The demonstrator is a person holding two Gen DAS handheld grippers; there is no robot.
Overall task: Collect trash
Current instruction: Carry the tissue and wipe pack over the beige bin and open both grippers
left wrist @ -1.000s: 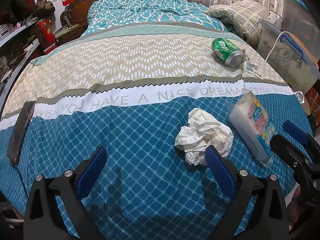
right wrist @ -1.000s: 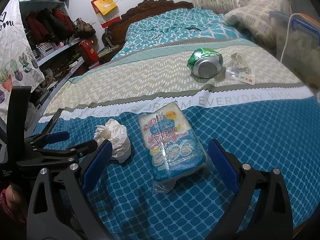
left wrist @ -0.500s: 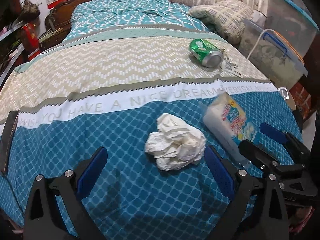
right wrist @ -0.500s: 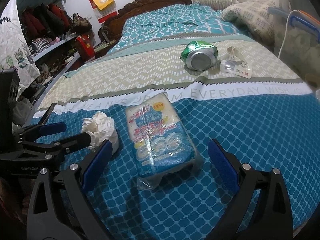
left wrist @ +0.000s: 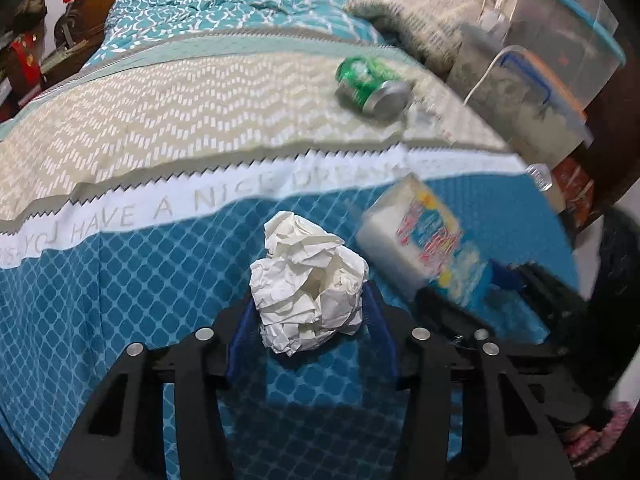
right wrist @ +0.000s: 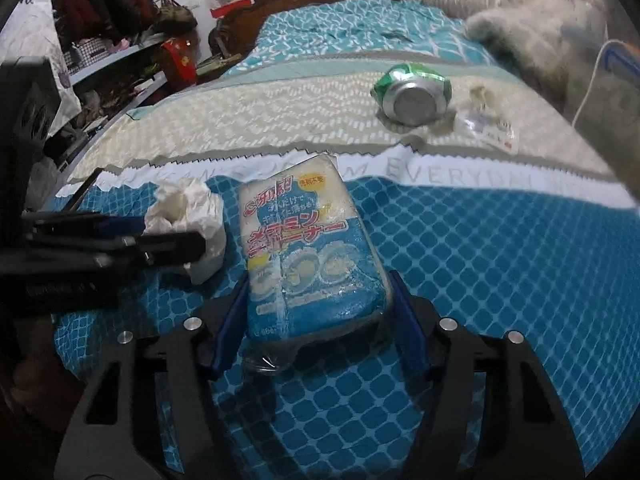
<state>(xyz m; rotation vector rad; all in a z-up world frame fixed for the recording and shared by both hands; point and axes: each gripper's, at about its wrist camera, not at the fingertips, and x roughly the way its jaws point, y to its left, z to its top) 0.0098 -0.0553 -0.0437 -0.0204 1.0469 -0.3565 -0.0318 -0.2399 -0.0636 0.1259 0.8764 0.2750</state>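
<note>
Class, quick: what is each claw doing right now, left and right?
Left claw: closing around the crumpled paper ball, pads at its sides.
Right claw: closing around the wrapped sponge pack.

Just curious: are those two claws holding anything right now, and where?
Left claw is closing around the crumpled paper ball; right claw is closing on the sponge pack's near end.

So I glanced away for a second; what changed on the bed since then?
Both claws came forward and are closing: the left claw around the crumpled white paper ball, the right claw around the blue-and-white plastic-wrapped sponge pack. The crushed green can and the clear wrapper lie where they were.
</note>
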